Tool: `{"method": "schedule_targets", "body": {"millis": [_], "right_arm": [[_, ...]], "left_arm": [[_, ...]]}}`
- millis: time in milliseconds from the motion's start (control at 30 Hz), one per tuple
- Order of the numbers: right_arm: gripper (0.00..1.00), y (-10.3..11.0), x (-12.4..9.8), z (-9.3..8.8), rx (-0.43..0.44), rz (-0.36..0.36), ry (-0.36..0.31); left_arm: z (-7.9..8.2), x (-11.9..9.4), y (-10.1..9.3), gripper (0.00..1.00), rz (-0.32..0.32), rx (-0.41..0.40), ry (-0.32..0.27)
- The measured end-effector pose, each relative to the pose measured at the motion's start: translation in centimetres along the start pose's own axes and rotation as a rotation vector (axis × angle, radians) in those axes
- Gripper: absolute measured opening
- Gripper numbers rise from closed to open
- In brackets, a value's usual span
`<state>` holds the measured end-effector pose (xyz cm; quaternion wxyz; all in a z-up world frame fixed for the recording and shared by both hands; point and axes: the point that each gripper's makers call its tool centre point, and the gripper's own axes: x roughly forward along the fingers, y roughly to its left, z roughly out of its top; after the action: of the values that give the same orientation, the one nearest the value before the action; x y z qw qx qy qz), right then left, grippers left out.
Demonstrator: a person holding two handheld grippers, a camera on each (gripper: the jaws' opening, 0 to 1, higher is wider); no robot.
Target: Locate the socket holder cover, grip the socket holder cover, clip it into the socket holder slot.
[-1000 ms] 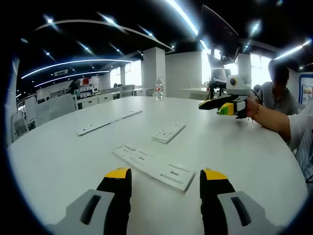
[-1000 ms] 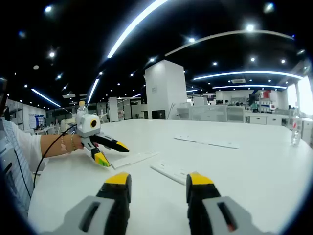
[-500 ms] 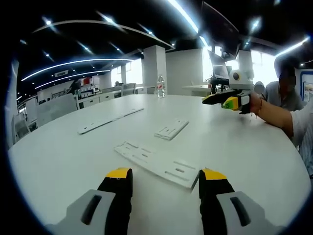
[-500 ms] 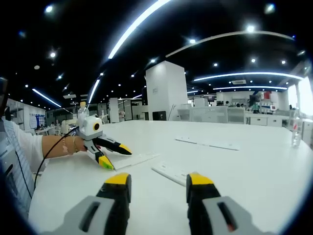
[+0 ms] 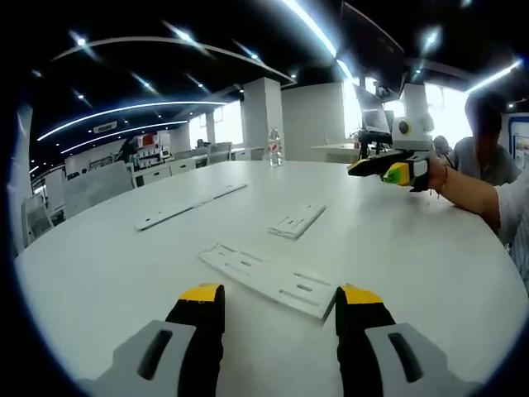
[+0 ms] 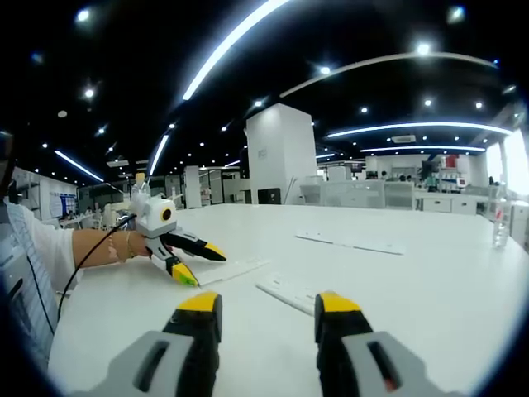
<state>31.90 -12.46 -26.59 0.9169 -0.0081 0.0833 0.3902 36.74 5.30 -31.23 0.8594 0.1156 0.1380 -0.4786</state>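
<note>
Slots in the long socket holder [image 5: 269, 278] blur; both hand-held grippers, left [image 5: 279, 299] and right [image 6: 269, 304], stand apart, empty.

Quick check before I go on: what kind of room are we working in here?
Most likely an open-plan office. A large round white table sits under long ceiling strip lights, with rows of desks and cabinets behind, and a seated person nearby.
</note>
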Motion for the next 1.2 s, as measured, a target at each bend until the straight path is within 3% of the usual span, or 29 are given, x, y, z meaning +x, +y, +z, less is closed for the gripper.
{"method": "schedule_targets", "body": {"millis": [700, 1200], "right_arm": [[0.46, -0.2, -0.1, -0.1, 0.009, -0.003, -0.001], [0.46, -0.3, 0.0, -0.3, 0.008, -0.003, 0.009]], "left_arm": [[0.4, 0.9, 1.6, 0.50, 0.034, 0.019, -0.004], [0.5, 1.3, 2.5, 0.49, 0.049, -0.010, -0.018]]}}
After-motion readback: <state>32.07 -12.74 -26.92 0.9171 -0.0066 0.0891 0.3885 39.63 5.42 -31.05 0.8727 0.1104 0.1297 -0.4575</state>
